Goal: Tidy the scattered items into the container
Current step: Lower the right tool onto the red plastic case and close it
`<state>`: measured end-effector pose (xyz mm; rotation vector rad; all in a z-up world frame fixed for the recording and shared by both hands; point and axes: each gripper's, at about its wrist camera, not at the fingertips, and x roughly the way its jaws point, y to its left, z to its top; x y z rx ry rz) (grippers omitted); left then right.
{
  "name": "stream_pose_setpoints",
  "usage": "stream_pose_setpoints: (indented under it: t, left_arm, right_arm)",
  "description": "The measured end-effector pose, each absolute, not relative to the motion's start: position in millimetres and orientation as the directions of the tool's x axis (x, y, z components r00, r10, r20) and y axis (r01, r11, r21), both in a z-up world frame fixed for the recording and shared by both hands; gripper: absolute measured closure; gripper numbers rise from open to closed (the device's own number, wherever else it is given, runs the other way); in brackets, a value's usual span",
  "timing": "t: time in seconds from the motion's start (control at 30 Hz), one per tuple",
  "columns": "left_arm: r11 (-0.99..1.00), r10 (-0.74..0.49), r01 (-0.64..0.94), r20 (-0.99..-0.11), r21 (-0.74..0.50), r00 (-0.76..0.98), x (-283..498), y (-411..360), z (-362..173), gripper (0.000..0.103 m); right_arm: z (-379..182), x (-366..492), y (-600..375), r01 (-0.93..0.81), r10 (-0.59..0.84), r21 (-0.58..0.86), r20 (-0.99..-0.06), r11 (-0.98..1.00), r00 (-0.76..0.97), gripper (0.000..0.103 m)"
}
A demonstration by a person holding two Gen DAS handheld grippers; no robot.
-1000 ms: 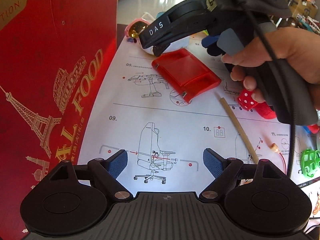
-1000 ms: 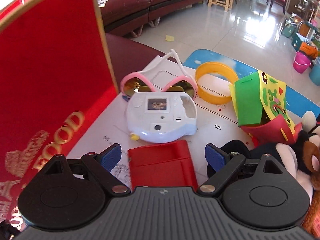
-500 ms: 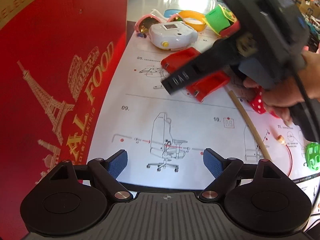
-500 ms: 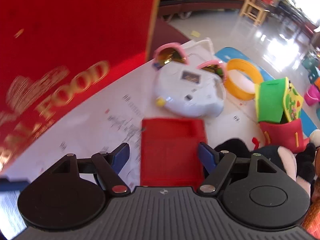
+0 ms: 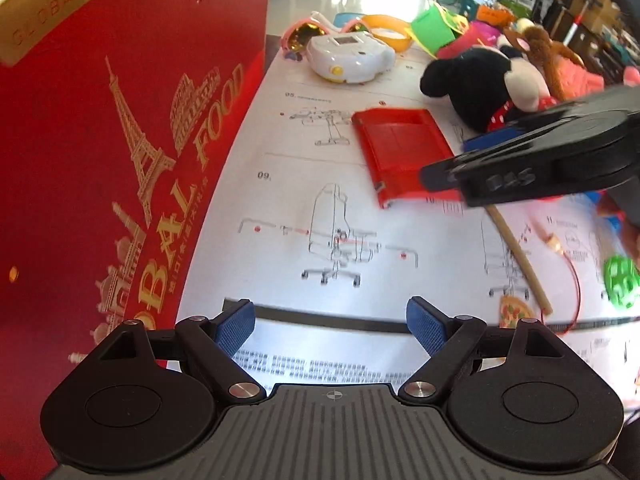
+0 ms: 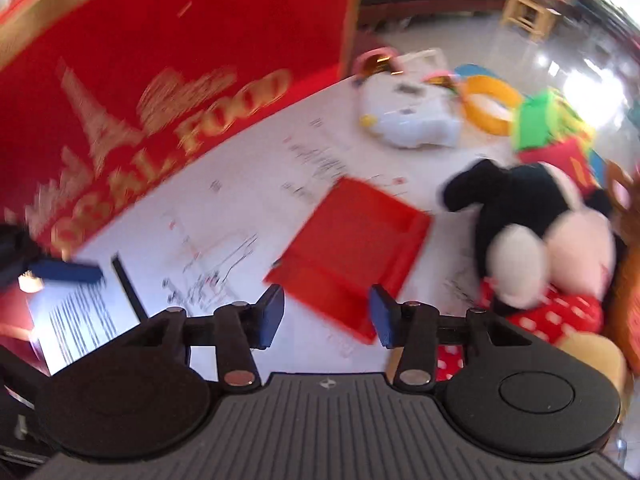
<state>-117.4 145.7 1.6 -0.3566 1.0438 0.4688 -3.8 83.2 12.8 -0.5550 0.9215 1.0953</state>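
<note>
A tall red gift box (image 5: 120,140) stands at the left, also in the right wrist view (image 6: 160,60). A flat red plastic tray (image 5: 400,148) lies on the printed instruction sheet (image 5: 320,200). My right gripper (image 6: 326,316) hovers over the tray's near corner (image 6: 352,248); its jaws are closing, and its pads are not pressing on the tray. In the left wrist view its fingers (image 5: 444,176) reach in from the right above the tray's near end. My left gripper (image 5: 331,326) is open over the sheet with nothing between its fingers.
A white toy camera (image 5: 348,58), pink sunglasses (image 5: 300,36), an orange ring (image 5: 388,28) and green foam lie at the far end. A black and white plush mouse (image 6: 520,208) sits right of the tray. A wooden stick (image 5: 520,260) and a green ball (image 5: 620,284) lie near right.
The right gripper has drawn back from over the toy camera and tray toward the near right, and its jaws have narrowed. The right view is now blurred and tilted. The left gripper stays open.
</note>
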Motion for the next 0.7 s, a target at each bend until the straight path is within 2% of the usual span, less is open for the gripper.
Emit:
stream_pose_setpoints:
  t: [0.23, 0.4, 0.7]
  left_arm:
    - [0.848, 0.295, -0.529, -0.846, 0.018, 0.444, -58, 155, 12, 0.012]
    - [0.835, 0.229, -0.546, -0.864, -0.062, 0.449, -33, 170, -4, 0.013]
    - [0.816, 0.203, -0.571, -0.88, -0.09, 0.429, -30, 183, -24, 0.011]
  right_arm:
    - [28, 21, 79, -0.853, 0.526, 0.147, -0.834, 0.501, 0.165, 0.049]
    - [28, 38, 108, -0.816, 0.529, 0.219, -0.84, 0.535, 0.121, 0.045]
    - [-5, 55, 164, -0.835, 0.477, 0.185, -0.873, 0.518, 0.102, 0.049]
